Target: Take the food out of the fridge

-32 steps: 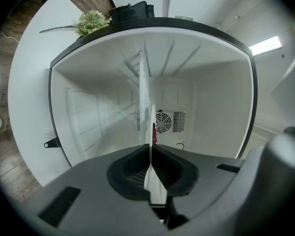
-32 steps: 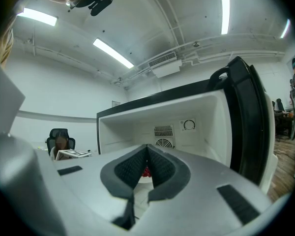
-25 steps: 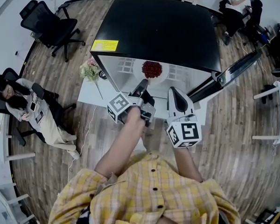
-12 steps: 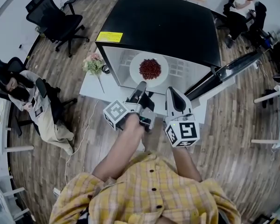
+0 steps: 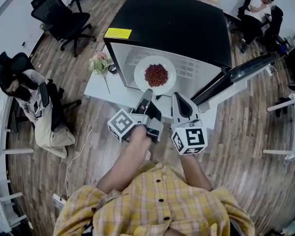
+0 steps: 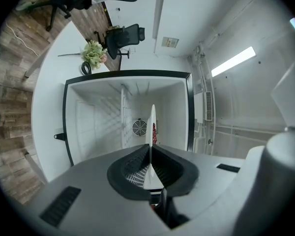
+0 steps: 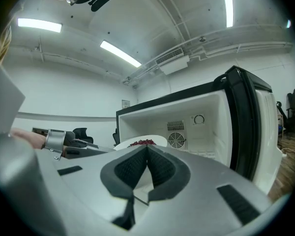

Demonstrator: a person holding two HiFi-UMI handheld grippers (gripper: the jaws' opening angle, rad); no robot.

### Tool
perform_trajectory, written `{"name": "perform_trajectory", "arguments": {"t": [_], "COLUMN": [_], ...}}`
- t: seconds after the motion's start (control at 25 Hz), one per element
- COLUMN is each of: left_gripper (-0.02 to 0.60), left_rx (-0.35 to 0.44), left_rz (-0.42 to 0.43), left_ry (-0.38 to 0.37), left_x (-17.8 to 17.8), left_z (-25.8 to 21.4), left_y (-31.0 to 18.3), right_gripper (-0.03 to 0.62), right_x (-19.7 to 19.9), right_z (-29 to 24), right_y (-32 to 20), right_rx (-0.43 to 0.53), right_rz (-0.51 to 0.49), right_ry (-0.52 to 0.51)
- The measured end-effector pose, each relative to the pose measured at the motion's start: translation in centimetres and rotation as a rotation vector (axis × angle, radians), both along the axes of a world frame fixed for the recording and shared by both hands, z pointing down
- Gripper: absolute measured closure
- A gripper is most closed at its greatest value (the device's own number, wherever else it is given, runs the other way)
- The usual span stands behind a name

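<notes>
A white plate (image 5: 140, 75) of red food (image 5: 156, 74) hangs level just in front of the open black fridge (image 5: 167, 18). My left gripper (image 5: 147, 93) is shut on the plate's near rim. In the left gripper view the plate (image 6: 152, 124) stands edge-on between the jaws of the left gripper (image 6: 150, 154), with the food (image 6: 155, 132) on its right side. My right gripper (image 5: 176, 97) is shut beside the plate's near right edge. In the right gripper view the plate (image 7: 125, 145) and the food (image 7: 142, 142) lie behind the right gripper (image 7: 147, 149), whose jaws hold nothing.
The fridge door (image 5: 236, 75) swings open to the right. The fridge stands on a low white table (image 5: 101, 90) with a bunch of flowers (image 5: 99, 63) at its left. Office chairs (image 5: 64, 14) and a seated person (image 5: 39, 107) are at the left; another person (image 5: 258, 9) sits at the far right.
The plate has come out of the fridge toward me, held by the left gripper. Both grippers have drawn back together.
</notes>
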State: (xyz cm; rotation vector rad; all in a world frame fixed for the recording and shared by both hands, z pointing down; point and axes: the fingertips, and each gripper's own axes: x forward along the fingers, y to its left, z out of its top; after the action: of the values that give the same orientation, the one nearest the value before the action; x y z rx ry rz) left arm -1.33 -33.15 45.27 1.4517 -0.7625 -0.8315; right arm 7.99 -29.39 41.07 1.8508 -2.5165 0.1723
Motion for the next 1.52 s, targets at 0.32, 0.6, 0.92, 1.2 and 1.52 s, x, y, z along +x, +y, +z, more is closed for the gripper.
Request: {"name": "perform_trajectory", "arguments": {"t": [0.32,0.6,0.92,1.2,1.52], "left_gripper": [0.563,0.563,0.563,0.563,0.563], "left_rx": [0.024,0.029,0.03,0.045,0.041], "left_rz": [-0.026,-0.055,-0.071,-0.078,-0.09], "left_ry": [-0.008,-0.01,0.011,0.011,0.013], "left_x": [-0.4,-0.7,-0.8,-0.9,-1.6], "left_z": [-0.9,-1.2,-1.3,-1.8,-1.9], "left_y": [2.1,4.5,7.0,8.6,10.3], "right_gripper": [0.586,0.586,0.586,0.586,0.586], "right_x": [-0.4,-0.3,-0.7,-1.0,-1.6], "right_z": [0.2,0.4,0.6,0.5,0.4], "right_y": [1.5,3.4,5.6,6.8,8.1], "right_rx": [-0.003,-0.001,-0.002,0.006,0.008], "right_rz": [-0.026,-0.033,-0.044,-0.059,-0.072], "right_ry": [-0.002,0.003,0.016,0.008,0.003]}}
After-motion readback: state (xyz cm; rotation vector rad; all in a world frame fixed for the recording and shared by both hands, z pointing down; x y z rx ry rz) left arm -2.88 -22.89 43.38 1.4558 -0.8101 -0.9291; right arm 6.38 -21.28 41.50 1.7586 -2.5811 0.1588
